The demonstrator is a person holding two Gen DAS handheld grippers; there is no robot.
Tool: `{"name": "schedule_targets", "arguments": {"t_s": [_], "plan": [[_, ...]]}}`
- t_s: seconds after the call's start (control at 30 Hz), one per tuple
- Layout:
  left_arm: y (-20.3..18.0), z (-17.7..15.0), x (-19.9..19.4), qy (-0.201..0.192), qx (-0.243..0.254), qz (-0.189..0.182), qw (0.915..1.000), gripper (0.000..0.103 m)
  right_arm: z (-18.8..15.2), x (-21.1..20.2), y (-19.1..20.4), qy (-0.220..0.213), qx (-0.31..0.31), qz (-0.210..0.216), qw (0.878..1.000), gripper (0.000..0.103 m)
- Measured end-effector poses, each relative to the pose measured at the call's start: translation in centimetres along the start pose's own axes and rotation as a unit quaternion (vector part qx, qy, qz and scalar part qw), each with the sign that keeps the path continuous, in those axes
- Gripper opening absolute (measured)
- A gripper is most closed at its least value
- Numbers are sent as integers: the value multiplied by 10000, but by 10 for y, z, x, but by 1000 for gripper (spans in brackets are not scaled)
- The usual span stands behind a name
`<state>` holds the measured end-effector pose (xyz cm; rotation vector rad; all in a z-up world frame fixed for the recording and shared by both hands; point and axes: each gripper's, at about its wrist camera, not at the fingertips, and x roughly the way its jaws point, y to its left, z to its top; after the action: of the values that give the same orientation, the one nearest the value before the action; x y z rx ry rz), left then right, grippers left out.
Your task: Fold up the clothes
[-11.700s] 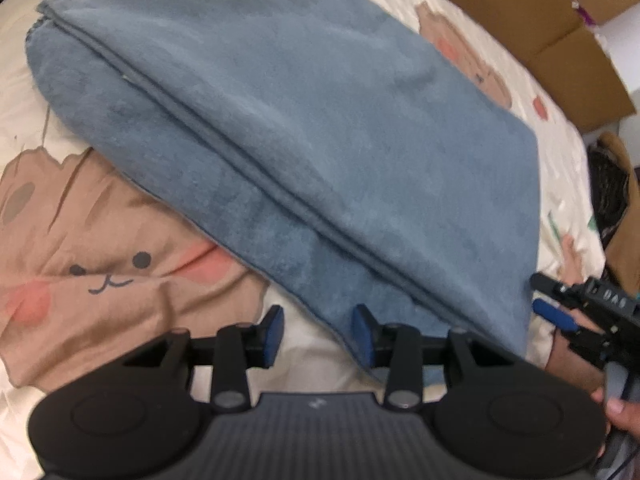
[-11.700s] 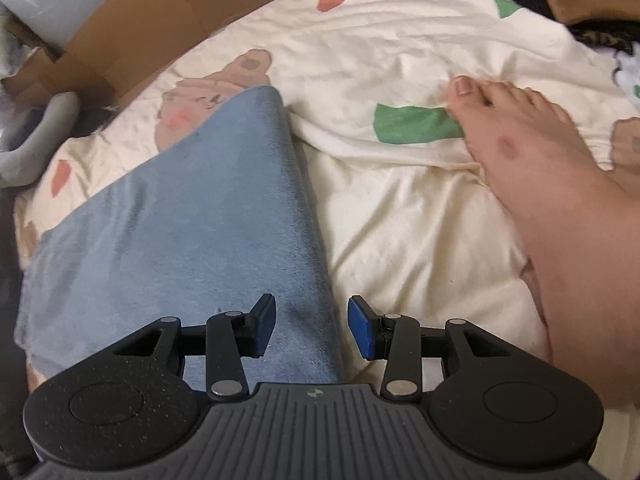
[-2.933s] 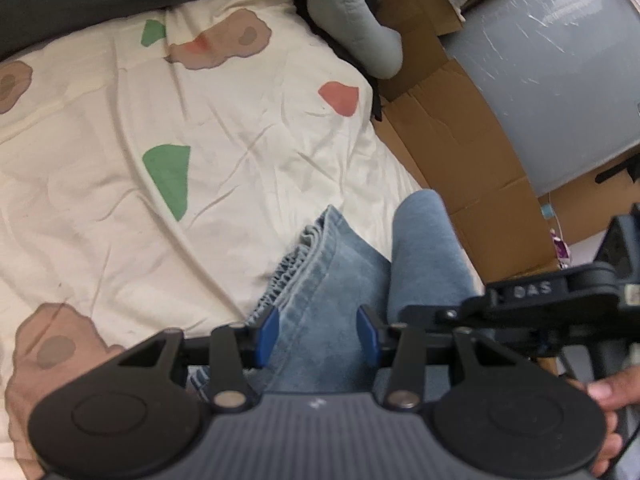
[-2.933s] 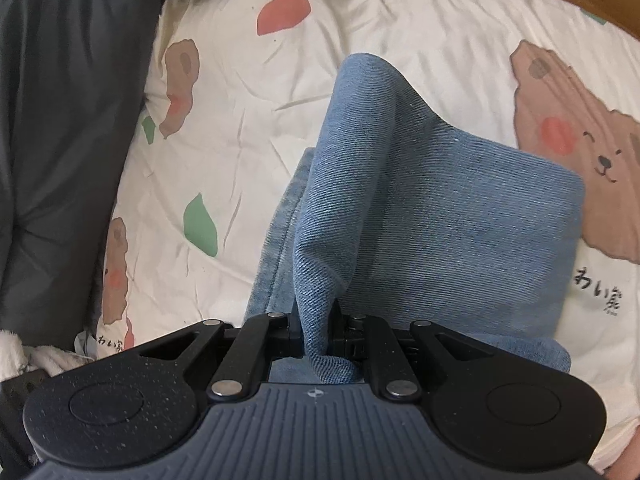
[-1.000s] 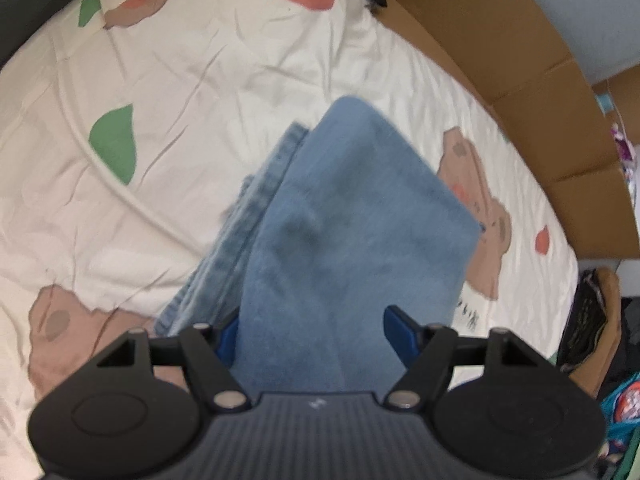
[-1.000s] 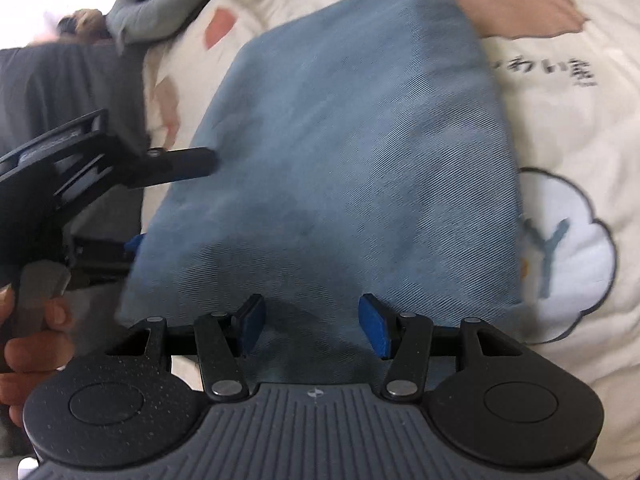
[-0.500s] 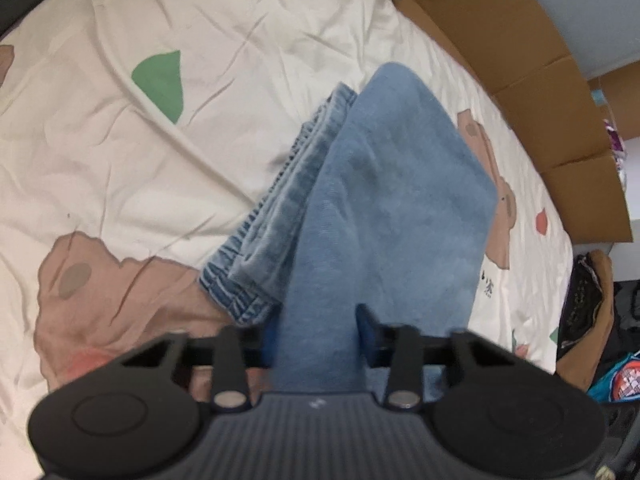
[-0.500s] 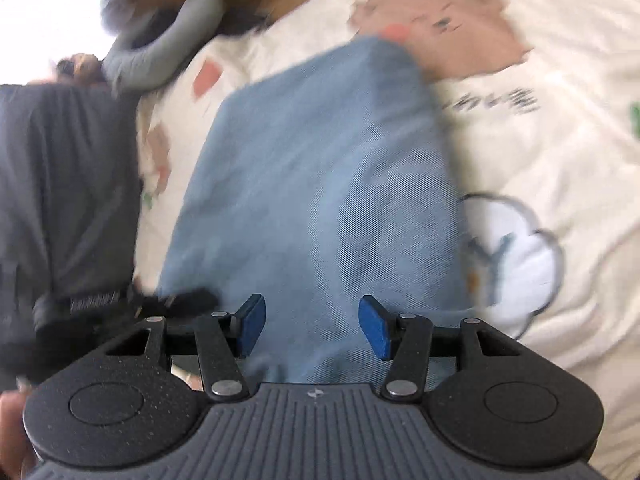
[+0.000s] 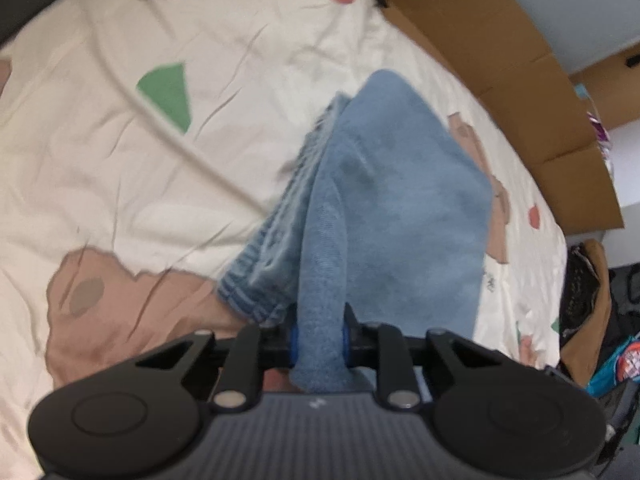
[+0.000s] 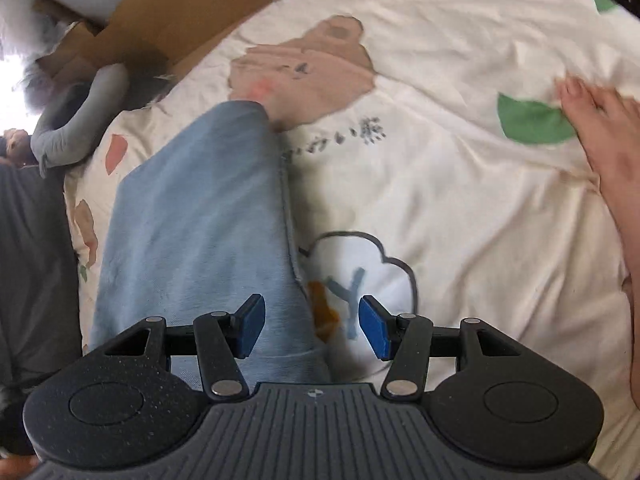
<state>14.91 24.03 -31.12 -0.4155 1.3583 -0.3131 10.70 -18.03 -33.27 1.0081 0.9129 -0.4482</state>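
Cartoon-print sheet (image 9: 120, 184): left tool (image 9: 320, 338) just clamped on jeans (image 9: 396, 216); right tool (image 10: 311, 326) agape, empty, w/ bare foot (image 10: 600, 136).

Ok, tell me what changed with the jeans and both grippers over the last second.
The left gripper has just been closing and now pinches a fold of the folded jeans, which it only straddled before. The right gripper, open as before, swung toward their right edge. The jeans stay folded on the bedsheet.
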Motion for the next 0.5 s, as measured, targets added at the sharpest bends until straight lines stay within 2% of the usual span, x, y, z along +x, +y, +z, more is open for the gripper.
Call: {"name": "schedule_targets", "arguments": {"t_s": [0.13, 0.3, 0.37, 0.43, 0.5], "plan": [[13, -10, 7, -23, -125, -66, 9999, 21, -3, 8, -8, 108, -28, 145, 9998, 59], [1, -16, 8, -198, 298, 130, 9993, 23, -7, 20, -3, 328, -264, 373, 9984, 59], [-1, -13, 6, -167, 316, 179, 9992, 28, -8, 24, 1, 400, -270, 402, 9980, 59], [-3, -10, -2, -205, 410, 389, 9982, 45, -9, 26, 4, 436, -288, 439, 9977, 59], [-5, -7, -11, -276, 529, 554, 9967, 47, -7, 29, 8, 505, -411, 511, 9966, 60]]}}
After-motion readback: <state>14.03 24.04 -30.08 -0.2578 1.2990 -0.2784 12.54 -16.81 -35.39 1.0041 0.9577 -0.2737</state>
